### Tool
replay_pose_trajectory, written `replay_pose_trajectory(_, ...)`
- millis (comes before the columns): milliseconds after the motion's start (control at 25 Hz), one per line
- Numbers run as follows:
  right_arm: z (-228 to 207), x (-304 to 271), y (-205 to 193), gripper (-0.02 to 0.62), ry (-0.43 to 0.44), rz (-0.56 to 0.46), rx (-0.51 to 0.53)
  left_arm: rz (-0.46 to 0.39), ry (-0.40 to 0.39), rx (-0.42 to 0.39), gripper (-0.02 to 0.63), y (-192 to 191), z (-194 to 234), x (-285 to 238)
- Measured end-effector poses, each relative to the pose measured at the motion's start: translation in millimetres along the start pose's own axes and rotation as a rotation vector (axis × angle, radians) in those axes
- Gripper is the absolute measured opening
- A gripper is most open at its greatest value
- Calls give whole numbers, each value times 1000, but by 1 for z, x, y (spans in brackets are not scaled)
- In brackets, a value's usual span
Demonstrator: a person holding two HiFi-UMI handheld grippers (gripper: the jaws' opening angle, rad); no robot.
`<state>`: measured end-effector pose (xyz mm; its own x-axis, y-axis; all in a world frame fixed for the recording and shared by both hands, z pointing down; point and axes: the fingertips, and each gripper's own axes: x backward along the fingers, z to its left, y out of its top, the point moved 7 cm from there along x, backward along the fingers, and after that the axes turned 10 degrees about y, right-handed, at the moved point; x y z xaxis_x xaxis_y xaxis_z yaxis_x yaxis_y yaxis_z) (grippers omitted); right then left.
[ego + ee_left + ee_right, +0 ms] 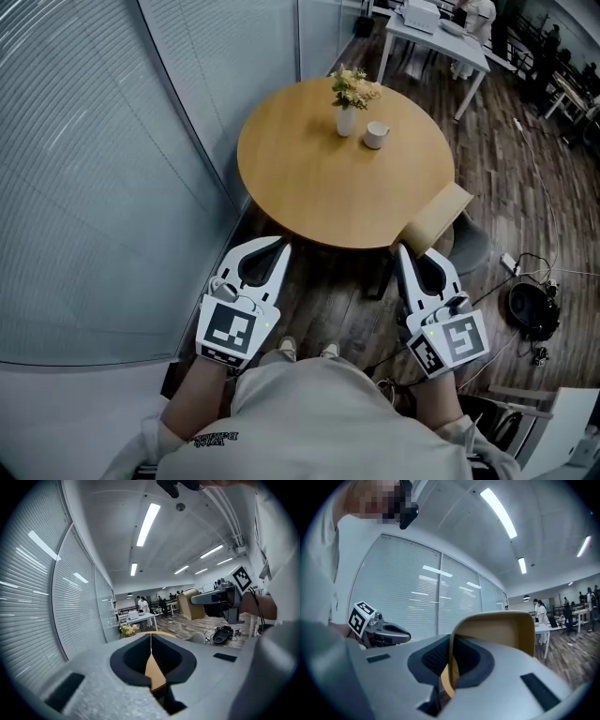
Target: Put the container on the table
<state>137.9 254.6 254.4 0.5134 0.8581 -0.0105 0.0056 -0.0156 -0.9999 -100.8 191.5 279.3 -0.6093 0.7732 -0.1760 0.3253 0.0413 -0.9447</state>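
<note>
A tan, open-topped container [437, 217] hangs just off the near right edge of the round wooden table [319, 178], above the floor. My right gripper [403, 253] is shut on its wall. In the right gripper view the container [497, 634] rises from between the jaws of that gripper [451, 646]. My left gripper [283, 247] is shut with nothing in it, its tip near the table's front edge. The left gripper view shows those jaws [151, 638] pressed together, with the container [191, 604] off to the right.
A vase of flowers [349, 103] and a white cup [376, 135] stand at the table's far side. A grey chair [472, 246] sits under the container. Cables and a black object [532, 309] lie on the floor at right. Glass walls with blinds [112, 150] run along the left.
</note>
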Motion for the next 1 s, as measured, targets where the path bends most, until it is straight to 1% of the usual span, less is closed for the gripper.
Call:
replay_pose_trajectory(280,-11,4,-8,29,16,5,-7,7,3,6,21,-2,-10,-11)
replay_pose_trajectory(640,-28,15,-13,29,56,9,-24,26,34,10,21,5,-28,-15)
replay_pose_trajectory(1000,-43,34,-13,29,85,-7,-28,31,65,-7,21,15,-49,-19)
